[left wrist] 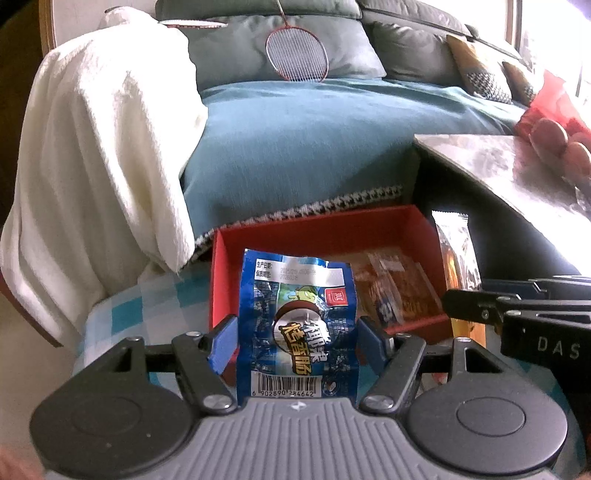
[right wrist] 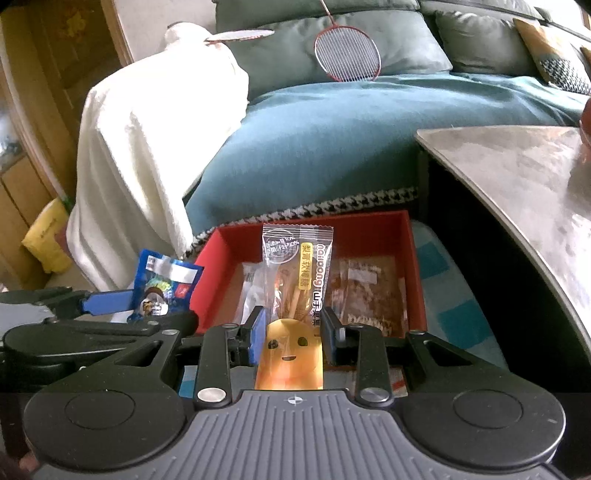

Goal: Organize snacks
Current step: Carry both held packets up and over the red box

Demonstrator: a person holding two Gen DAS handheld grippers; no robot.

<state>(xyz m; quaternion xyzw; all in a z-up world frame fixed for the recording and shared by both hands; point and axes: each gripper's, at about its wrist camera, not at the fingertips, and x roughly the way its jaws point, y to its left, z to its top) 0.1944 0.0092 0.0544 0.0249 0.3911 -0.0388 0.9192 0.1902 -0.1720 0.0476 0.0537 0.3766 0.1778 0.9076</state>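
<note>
Left gripper (left wrist: 297, 341) clamps a blue packet (left wrist: 297, 328) upright. Right gripper (right wrist: 293, 334) clamps a clear candy packet (right wrist: 295, 280). Both hover at the near edge of a red box (right wrist: 413, 266) holding wrapped snacks (right wrist: 369, 291).

- Home living room, lived-in.
- Grey sofa (left wrist: 406, 40) with big back cushions, teal throw (left wrist: 295, 147) with houndstooth trim spread over the seat.
- White blanket (left wrist: 99, 147) draped over the sofa arm.
- Red badminton racket (right wrist: 347, 55) leaning on a cushion, second racket (right wrist: 240, 35) lying on the blanket.
- Patterned throw pillows (left wrist: 480, 70) at the far end of the sofa.
- Marble-look tabletop (right wrist: 517, 177) close to the sofa, coffee-table height.
- Red box (right wrist: 306, 225) of wrapped snacks on a blue-and-white checked cloth (left wrist: 147, 299).
- Wooden door frame (right wrist: 118, 33) and yellow bag (right wrist: 48, 236) on the floor, left side.
</note>
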